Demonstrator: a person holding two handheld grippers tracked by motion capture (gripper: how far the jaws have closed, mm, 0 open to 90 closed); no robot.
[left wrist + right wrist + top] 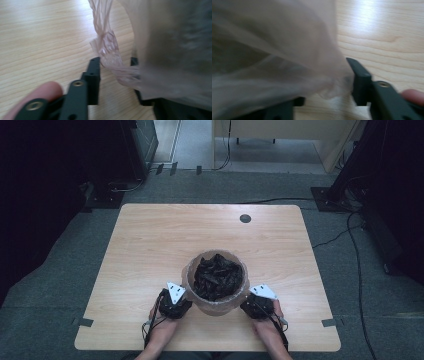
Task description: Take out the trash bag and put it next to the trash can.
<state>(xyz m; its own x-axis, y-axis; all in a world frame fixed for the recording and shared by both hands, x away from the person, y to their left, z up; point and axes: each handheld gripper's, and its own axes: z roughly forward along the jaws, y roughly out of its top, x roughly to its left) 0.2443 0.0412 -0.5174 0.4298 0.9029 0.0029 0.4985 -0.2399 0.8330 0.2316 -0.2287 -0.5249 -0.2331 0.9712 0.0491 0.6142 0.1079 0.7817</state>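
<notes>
A round bin [216, 306] lined with a thin translucent pinkish bag [187, 279] stands near the table's front edge, holding dark crumpled material [217, 276]. My left gripper [175, 301] sits at the bin's left side. In the left gripper view it [115, 61] is open, and a twisted fold of bag film [107, 47] hangs between its jaws. My right gripper [258, 302] is against the bin's right side. It [324, 80] is open too, with blurred bag film [287, 55] draped over its left jaw, which is mostly hidden.
The light wooden table [150, 240] has a dark round cable hole [245, 218] at the back. Cables [350, 235] lie on the grey floor to the right. Dark equipment [135, 140] stands beyond the far left corner.
</notes>
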